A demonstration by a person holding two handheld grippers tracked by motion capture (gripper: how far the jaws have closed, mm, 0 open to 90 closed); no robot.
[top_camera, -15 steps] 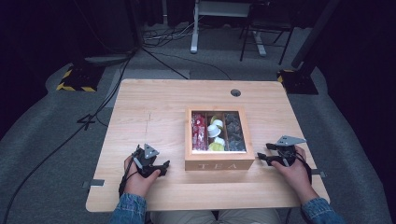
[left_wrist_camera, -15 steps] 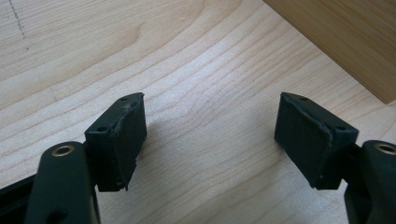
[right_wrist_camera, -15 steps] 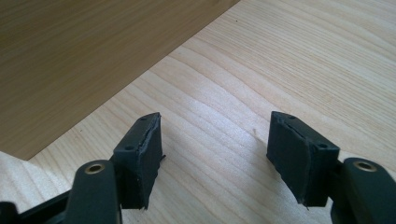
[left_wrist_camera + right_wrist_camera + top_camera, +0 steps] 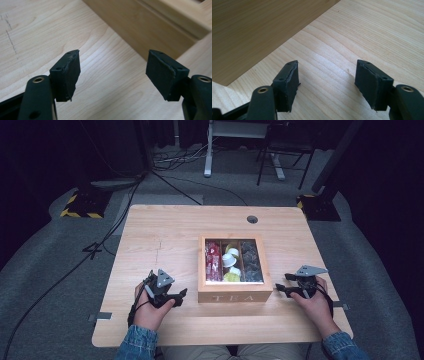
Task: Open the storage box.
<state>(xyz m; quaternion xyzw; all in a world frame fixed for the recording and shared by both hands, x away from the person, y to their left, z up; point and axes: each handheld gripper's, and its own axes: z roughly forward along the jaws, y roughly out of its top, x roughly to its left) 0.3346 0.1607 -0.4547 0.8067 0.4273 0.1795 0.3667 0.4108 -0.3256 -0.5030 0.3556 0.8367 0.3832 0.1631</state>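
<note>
A: Where is the tea box (image 4: pixel 235 291)?
B: Mid-table (image 4: pixel 165 230), between both grippers.
A: And the claws?
B: Left gripper (image 4: pixel 181 297) and right gripper (image 4: pixel 280 288) are both spread, pinching nothing, just beside the box.

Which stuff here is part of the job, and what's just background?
In play:
- tea box, wooden, glass lid, packets inside
- left gripper, jaws open, beside the box's left wall
- right gripper, jaws open, beside its right wall

Just around:
- table, with its cable hole
- floor cables
- chair legs behind
- yellow-black striped base
</note>
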